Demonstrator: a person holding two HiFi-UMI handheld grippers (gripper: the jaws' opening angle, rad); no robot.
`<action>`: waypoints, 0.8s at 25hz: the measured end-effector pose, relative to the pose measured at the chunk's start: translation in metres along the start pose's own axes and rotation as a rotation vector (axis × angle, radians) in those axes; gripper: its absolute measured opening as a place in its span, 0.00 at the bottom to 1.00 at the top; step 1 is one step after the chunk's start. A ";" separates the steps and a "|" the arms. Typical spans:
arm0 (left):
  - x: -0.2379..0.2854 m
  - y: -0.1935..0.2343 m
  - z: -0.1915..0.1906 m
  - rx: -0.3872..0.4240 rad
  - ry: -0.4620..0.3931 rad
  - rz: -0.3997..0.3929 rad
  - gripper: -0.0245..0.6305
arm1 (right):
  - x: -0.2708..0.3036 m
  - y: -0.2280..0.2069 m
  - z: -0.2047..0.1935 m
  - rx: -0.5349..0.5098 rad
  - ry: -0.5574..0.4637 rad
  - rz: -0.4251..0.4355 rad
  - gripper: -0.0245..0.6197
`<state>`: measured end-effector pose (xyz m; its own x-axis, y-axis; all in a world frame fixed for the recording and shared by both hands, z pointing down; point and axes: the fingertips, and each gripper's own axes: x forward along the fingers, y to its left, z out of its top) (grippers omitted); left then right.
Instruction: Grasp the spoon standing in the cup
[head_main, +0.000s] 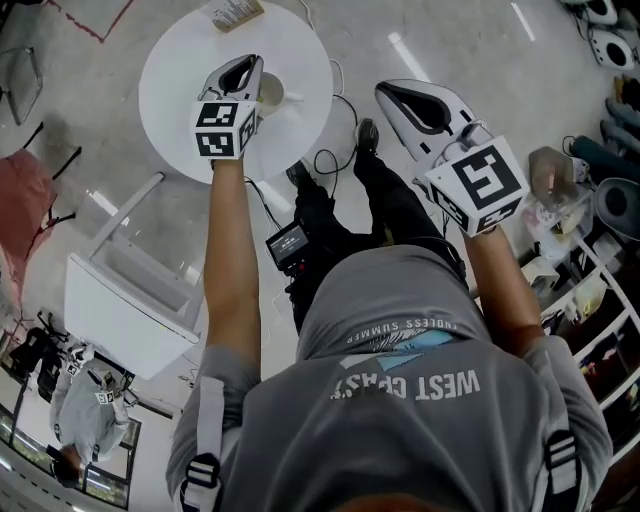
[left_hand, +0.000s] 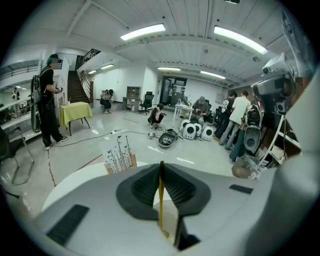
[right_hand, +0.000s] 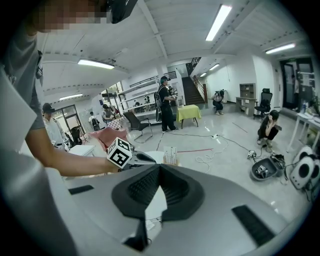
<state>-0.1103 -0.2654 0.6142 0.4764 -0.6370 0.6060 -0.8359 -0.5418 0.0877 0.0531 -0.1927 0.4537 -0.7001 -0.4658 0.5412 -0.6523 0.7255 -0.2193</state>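
A white cup (head_main: 272, 93) stands on the round white table (head_main: 300, 60). My left gripper (head_main: 250, 64) hangs right over the cup. In the left gripper view the jaws of this gripper (left_hand: 161, 166) are pressed together on the thin yellow handle of the spoon (left_hand: 160, 197), which stands upright between the ribbed pads. The pale cup (left_hand: 169, 220) shows below them. My right gripper (head_main: 388, 94) is off the table, over the floor, with its jaws (right_hand: 159, 167) closed tip to tip and nothing between them. The left gripper (right_hand: 131, 159) also shows in the right gripper view.
A printed card in a wooden holder (head_main: 232, 12) stands at the table's far edge. A white cabinet (head_main: 130, 290) lies on the floor to the left. Cables (head_main: 330, 160) run beside the table. Cluttered shelves (head_main: 590, 270) line the right. Several people stand about the hall.
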 end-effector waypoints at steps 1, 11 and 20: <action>-0.003 0.000 0.003 -0.002 -0.011 0.003 0.08 | 0.000 0.001 0.001 -0.003 -0.002 0.001 0.04; -0.035 0.009 0.041 -0.048 -0.120 0.017 0.08 | 0.004 0.008 0.015 -0.040 -0.017 0.011 0.04; -0.076 0.019 0.067 -0.167 -0.249 -0.008 0.08 | 0.012 0.025 0.026 -0.078 -0.023 0.030 0.04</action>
<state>-0.1438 -0.2641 0.5164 0.5182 -0.7592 0.3938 -0.8552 -0.4629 0.2331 0.0212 -0.1936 0.4338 -0.7264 -0.4541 0.5160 -0.6069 0.7762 -0.1712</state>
